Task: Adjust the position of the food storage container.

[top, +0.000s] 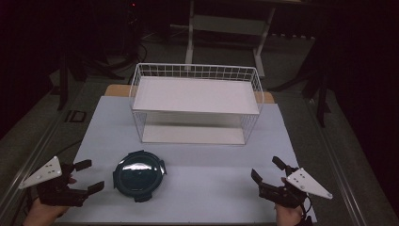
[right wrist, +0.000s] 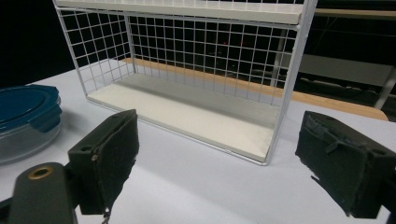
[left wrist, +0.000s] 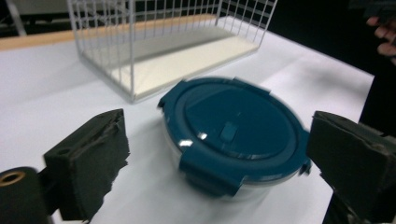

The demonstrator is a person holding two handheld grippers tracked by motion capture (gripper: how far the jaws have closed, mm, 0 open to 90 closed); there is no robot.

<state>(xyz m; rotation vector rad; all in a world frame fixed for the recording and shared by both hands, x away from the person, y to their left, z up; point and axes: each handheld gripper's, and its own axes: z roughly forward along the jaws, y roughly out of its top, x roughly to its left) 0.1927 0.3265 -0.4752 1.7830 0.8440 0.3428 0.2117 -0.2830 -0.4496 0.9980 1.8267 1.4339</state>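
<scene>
A round clear container with a dark teal clip lid point(top: 139, 175) sits on the white table at the front left. My left gripper point(top: 92, 175) is just left of it, open, with the jaws facing the container and not touching it. In the left gripper view the container point(left wrist: 233, 135) lies a little beyond my left gripper point(left wrist: 217, 154), framed by the two black pads. My right gripper point(top: 266, 168) rests open at the front right with nothing between its pads. In the right gripper view my right gripper point(right wrist: 219, 140) faces the rack, and the container point(right wrist: 25, 116) is at the far left.
A white wire rack point(top: 195, 70) with a top and a bottom shelf stands at the back middle of the table point(top: 211, 188); both shelves are bare. The rack point(right wrist: 196, 107) is open toward me. Dark floor and a metal frame lie behind.
</scene>
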